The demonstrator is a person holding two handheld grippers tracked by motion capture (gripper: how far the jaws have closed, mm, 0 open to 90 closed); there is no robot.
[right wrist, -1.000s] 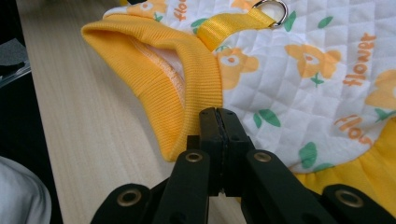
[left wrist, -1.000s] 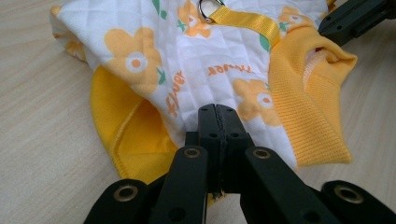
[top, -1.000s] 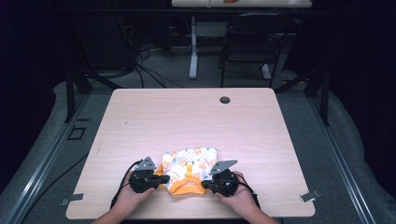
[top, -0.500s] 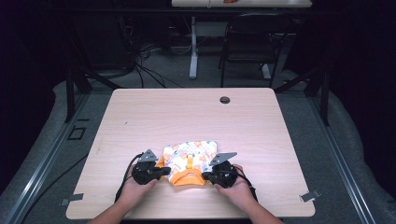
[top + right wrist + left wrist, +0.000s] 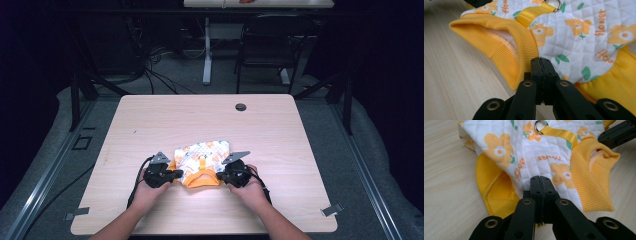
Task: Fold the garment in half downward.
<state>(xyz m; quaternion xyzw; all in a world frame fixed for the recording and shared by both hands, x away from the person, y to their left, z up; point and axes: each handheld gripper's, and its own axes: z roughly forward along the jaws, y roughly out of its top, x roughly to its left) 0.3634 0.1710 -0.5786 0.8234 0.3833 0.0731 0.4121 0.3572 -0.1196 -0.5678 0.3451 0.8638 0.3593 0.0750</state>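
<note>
High view: small quilted garment (image 5: 202,159) lying near the front middle of the table (image 5: 280,150), white with orange flowers, yellow ribbed collar toward the person. Left gripper (image 5: 172,175) pinched on the garment's left side by the collar, right gripper (image 5: 221,176) pinched on the right side, a hand (image 5: 149,191) behind each. Grommet hole (image 5: 240,107) well apart, near the far edge.

Left gripper view: jaws pressed together with almost no gap, clamped on the white quilted edge (image 5: 537,173) between the yellow sleeve opening (image 5: 496,192) and the ribbed collar (image 5: 586,187). Metal ring (image 5: 540,124) and yellow strap (image 5: 560,133) lying flat along the back, farther off. Other gripper's jaw tip touching the cloth at top right.

Right gripper view: jaws likewise closed tight, holding the seam where the ribbed collar (image 5: 506,47) meets the quilted panel (image 5: 579,32). Ring (image 5: 552,3) at the top edge; yellow sleeve (image 5: 619,82) to the right.

Judged step: dragging or spreading the garment by its two collar-side corners. Best done by keeping both grips firm, moving both hands together at one pace, pulling gently outward for an even, wrinkle-free back panel, staying low to the tabletop so the loose far half trails flat rather than folding under, and avoiding a twist that would roll the strap sideways
</note>
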